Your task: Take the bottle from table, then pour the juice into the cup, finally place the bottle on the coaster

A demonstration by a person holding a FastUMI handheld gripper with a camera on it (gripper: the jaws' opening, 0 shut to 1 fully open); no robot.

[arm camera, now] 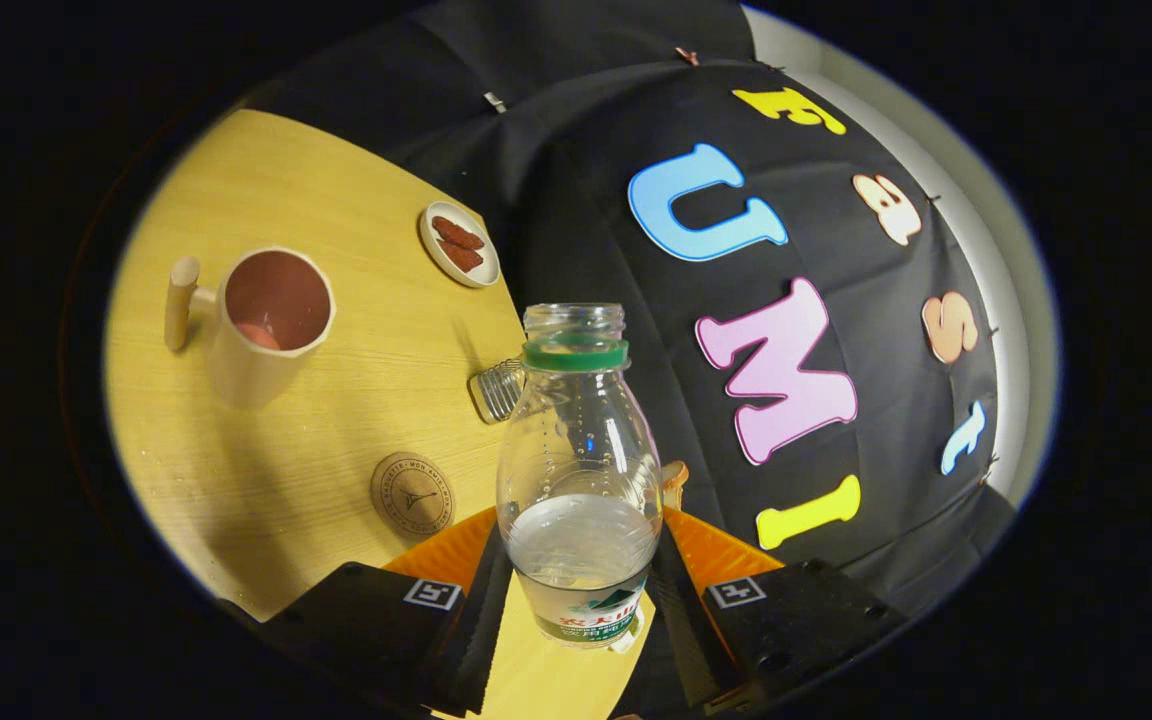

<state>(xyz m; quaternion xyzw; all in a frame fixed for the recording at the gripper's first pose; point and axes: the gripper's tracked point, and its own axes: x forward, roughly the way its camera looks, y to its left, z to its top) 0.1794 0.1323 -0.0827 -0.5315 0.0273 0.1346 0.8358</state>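
Your tool (pixel 581 590) is closed narrow around the bottle (pixel 579 470), with 1 finger pressing on each side of its lower body, so you are holding it. The bottle stands upright between the fingers, uncapped, its open mouth above a green neck ring, and clear liquid fills roughly the lower third. The view is tilted, and the bottle appears lifted off the counter (pixel 336 200) near its edge, though the contact point is hidden by the fingers.

Just beyond the fingers, on the counter, lies the round coaster (pixel 413 494). Near the bottle's shoulder, at the counter's edge, is a small ribbed glass (pixel 497 390). Further in stands the cup (pixel 271 325), its handle pointing away from the bottle, with something reddish at the bottom inside. Toward the far edge sits a small dish (pixel 459 243) holding 2 reddish pieces.

By my reading, the take is done and the pour is next. You need to carry the bottle over to the cup, bring its mouth above the rim, and tip slowly. Keep the grip firm, because the smooth bottle could slip as it tilts.
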